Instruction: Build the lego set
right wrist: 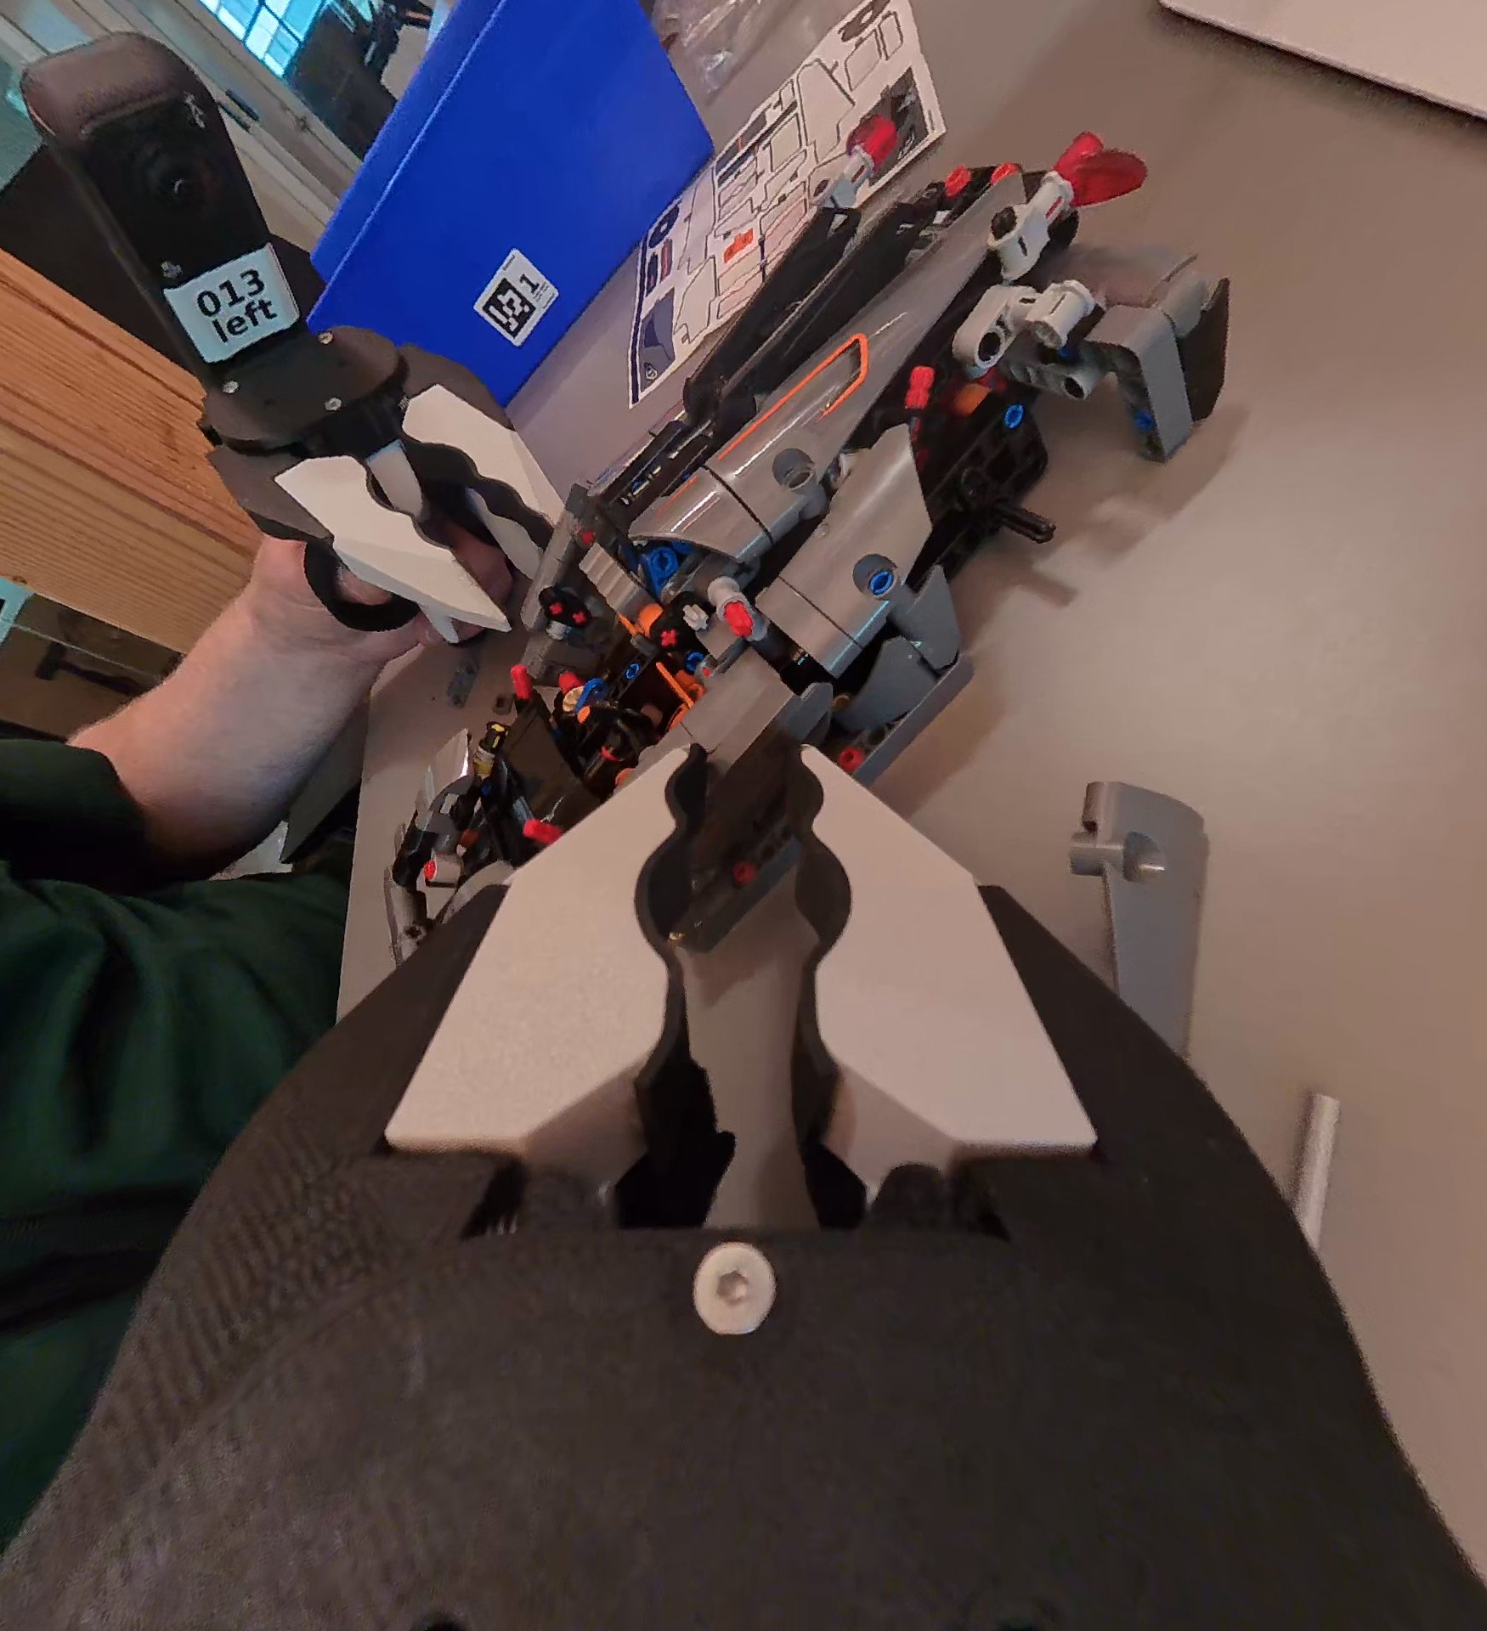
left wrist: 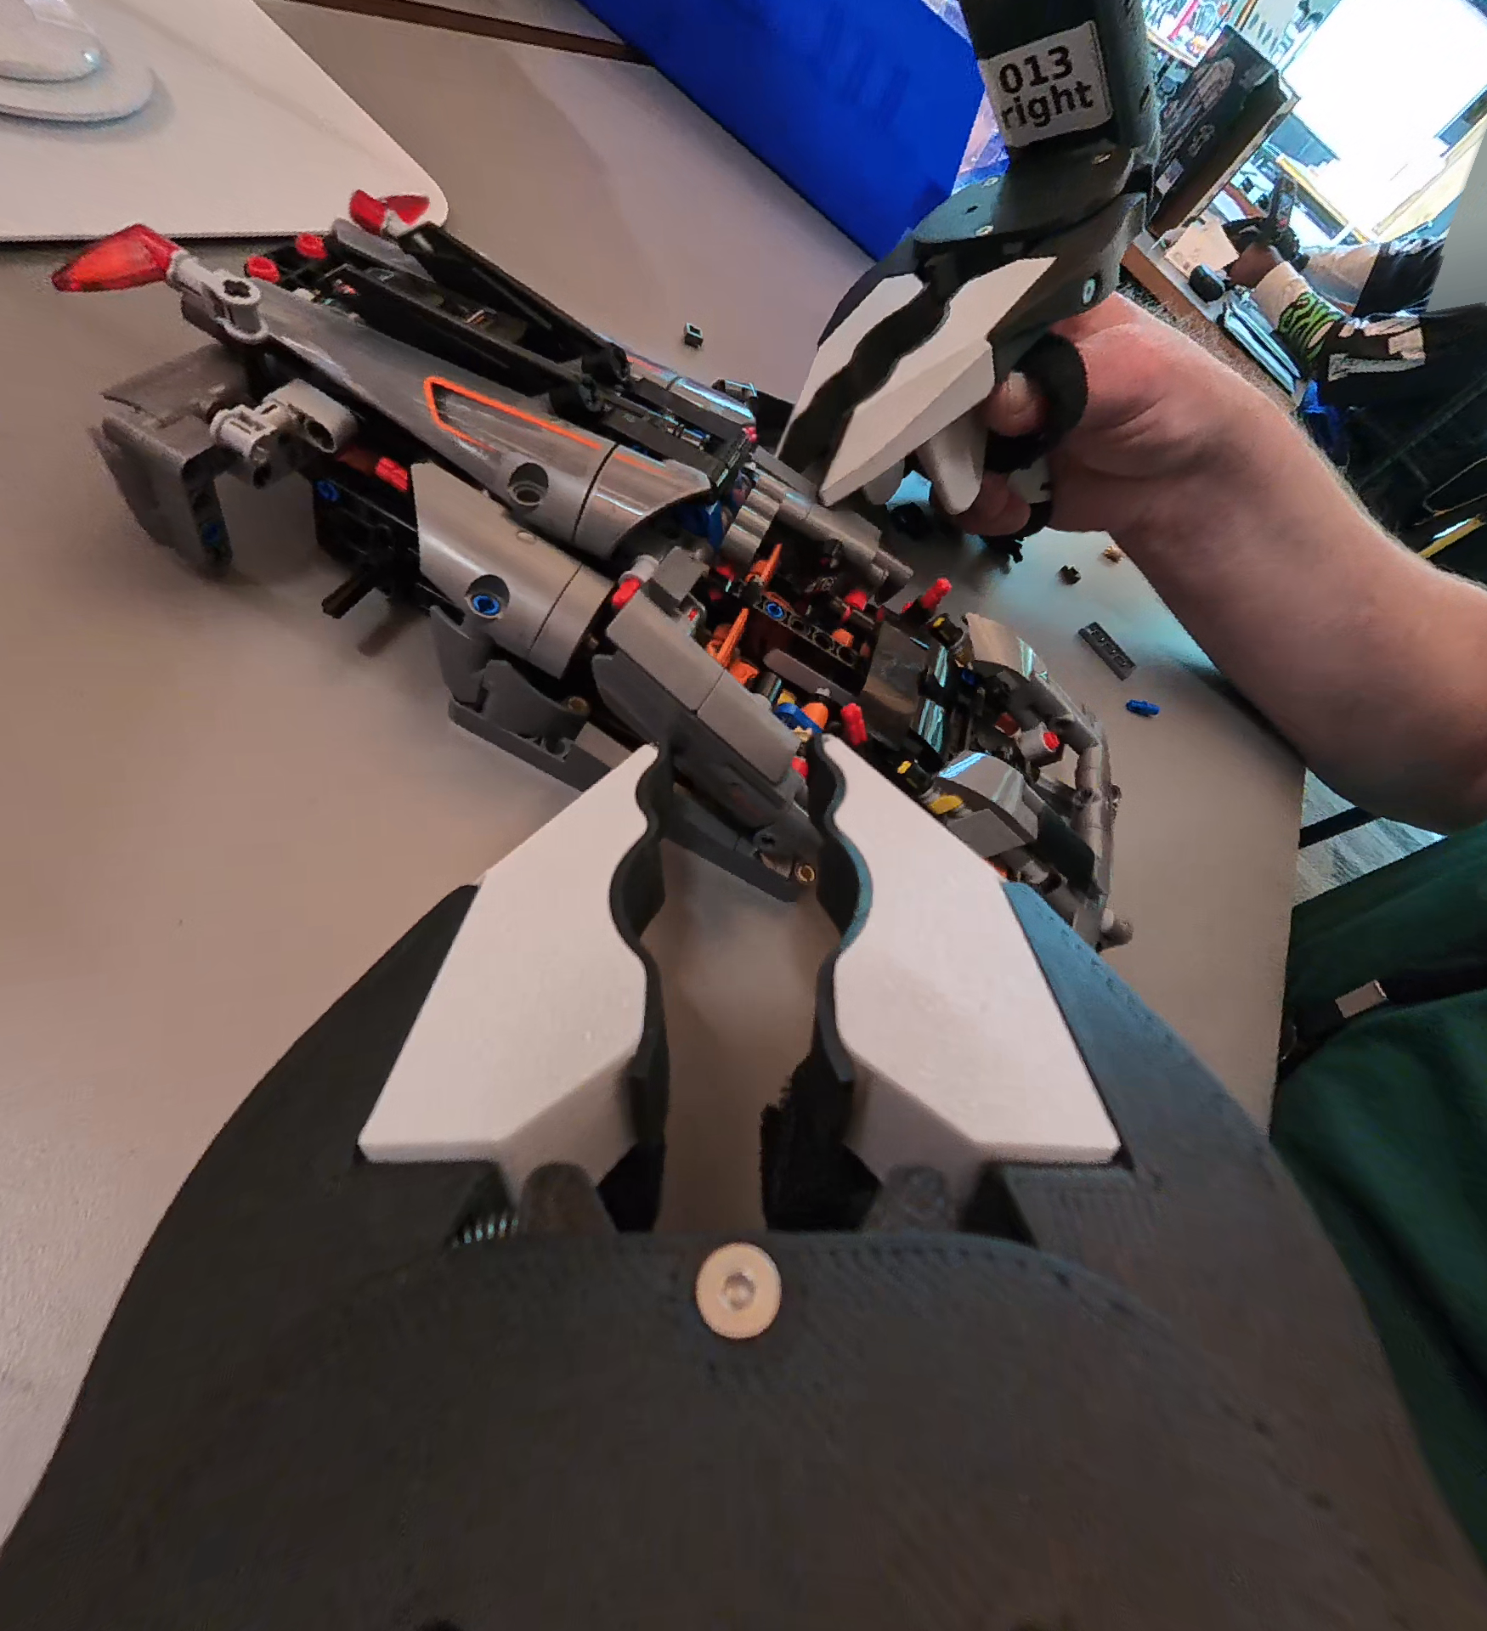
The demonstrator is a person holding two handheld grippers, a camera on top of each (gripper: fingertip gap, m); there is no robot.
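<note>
**Both grippers on a half-built grey lego car**

In the left wrist view, a white mat (left wrist: pixel 193 168) lies at the far left of the grey table (left wrist: pixel 104 883). The lego car (left wrist: pixel 546 529) lies on the table across the middle: grey curved panels with a thin orange outline, black beams, red translucent pieces at its far end, and an open core of orange, blue, red and yellow pins. The left gripper (left wrist: pixel 735 768) has its jaws set on either side of a grey panel at the near end of the car, closed on it. Farther right, the right gripper (left wrist: pixel 846 481) carries a white label with printed writing on its black body; its tips meet at the top of the car, nearly closed. A hand (left wrist: pixel 1120 424) holds it. Small loose pieces (left wrist: pixel 1106 649) lie on the table beside the forearm.

In the right wrist view, the left gripper (right wrist: pixel 493 618) at the left also carries a white printed label, and a blue box (right wrist: pixel 528 176) behind it bears a square black-and-white code sticker. A printed sheet (right wrist: pixel 766 212) of outlined shapes lies beyond the lego car (right wrist: pixel 855 494). The right gripper (right wrist: pixel 744 759) closes on a dark grey part at the car's near end. At the right, a loose grey panel (right wrist: pixel 1150 891) lies on the table (right wrist: pixel 1340 706), apart from the car.
</note>
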